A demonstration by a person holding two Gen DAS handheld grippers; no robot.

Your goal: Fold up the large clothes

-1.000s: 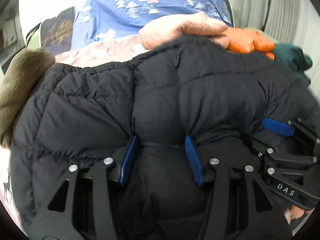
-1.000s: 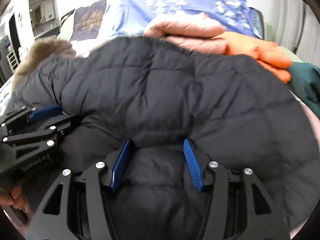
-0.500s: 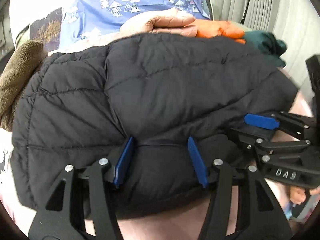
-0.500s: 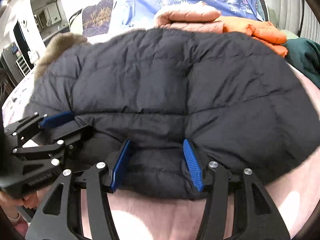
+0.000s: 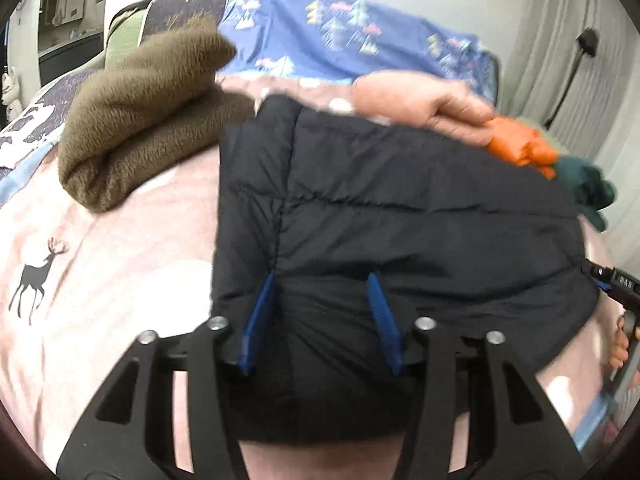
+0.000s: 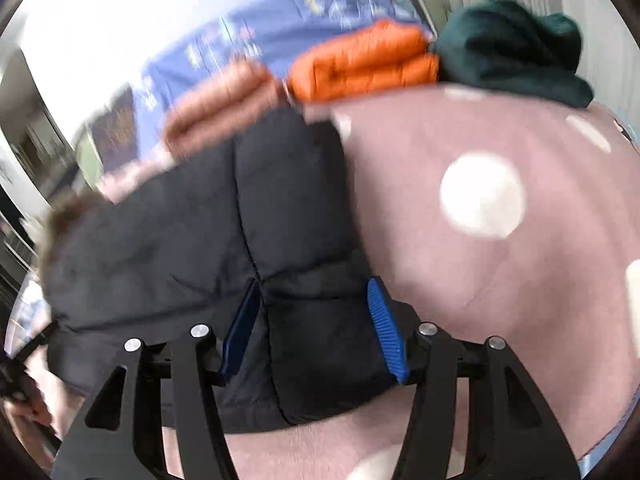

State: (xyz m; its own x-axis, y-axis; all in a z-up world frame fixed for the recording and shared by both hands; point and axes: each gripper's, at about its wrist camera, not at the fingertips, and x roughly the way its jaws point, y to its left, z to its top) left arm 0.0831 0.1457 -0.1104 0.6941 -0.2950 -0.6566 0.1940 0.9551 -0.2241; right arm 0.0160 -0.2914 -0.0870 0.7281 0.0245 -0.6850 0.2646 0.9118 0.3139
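Left gripper (image 5: 322, 316) has its blue pads (image 5: 256, 320) clamped on a bunched bit of the black puffer jacket (image 5: 400, 208) at its near hem, and the right gripper (image 6: 316, 324) is pinching the same jacket's edge w/ its pads (image 6: 386, 328) too, at the corner next to bare sheet. Jacket lies folded on the pink bed sheet (image 5: 120, 248), w/ a brown fleece (image 5: 148, 112) off to its left. Behind it sit a pink jacket (image 6: 224, 104), an orange jacket (image 6: 364, 64) and a dark green garment (image 6: 512, 52) in a row, right-cam view pretty blurry tho.
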